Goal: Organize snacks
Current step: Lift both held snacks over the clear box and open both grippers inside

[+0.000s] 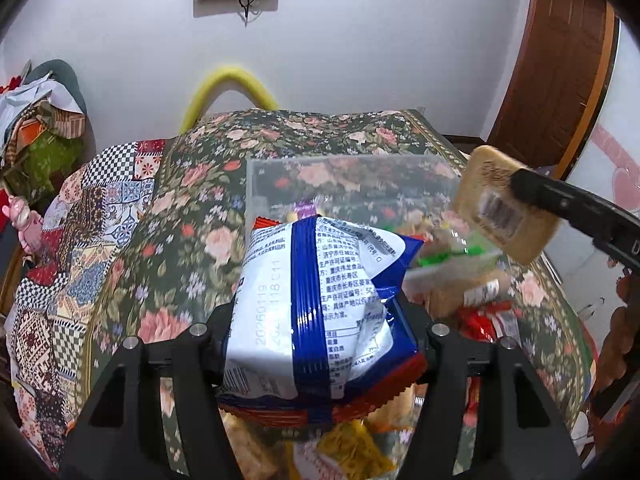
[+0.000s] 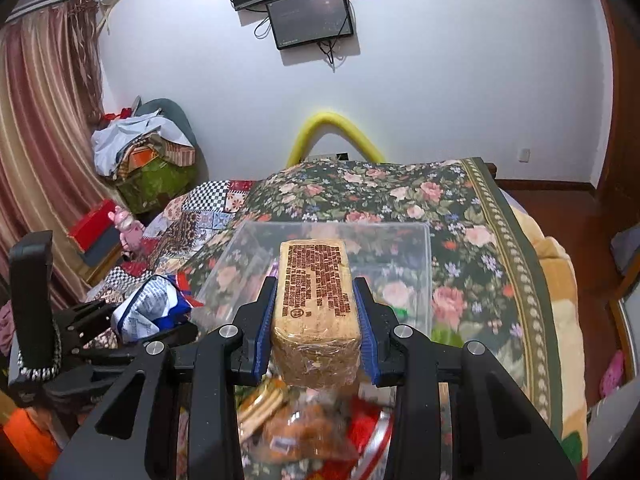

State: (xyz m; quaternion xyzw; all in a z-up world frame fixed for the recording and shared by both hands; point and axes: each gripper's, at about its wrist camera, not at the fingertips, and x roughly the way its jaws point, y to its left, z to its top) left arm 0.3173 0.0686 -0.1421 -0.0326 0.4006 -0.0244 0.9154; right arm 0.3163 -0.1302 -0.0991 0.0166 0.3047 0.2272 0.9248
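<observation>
My left gripper [image 1: 320, 332] is shut on a white, blue and red snack bag [image 1: 316, 300] and holds it above the bed. The bag also shows at the left of the right wrist view [image 2: 150, 312]. My right gripper [image 2: 316, 320] is shut on a tan wrapped biscuit pack [image 2: 316, 296] with brown print. It shows in the left wrist view as a tan square [image 1: 504, 208] held at the right. A clear plastic box [image 1: 352, 184] stands on the floral bedspread beyond both grippers, also seen in the right wrist view [image 2: 416, 248]. Loose snack packets [image 1: 472, 292] lie below.
A floral bedspread [image 2: 460, 216] and a patchwork quilt [image 1: 80, 240] cover the bed. A yellow foam arch [image 2: 340, 124] stands behind it by the white wall. Piled clothes and boxes [image 2: 148, 160] sit at the left. More snacks [image 2: 304, 424] lie under the right gripper.
</observation>
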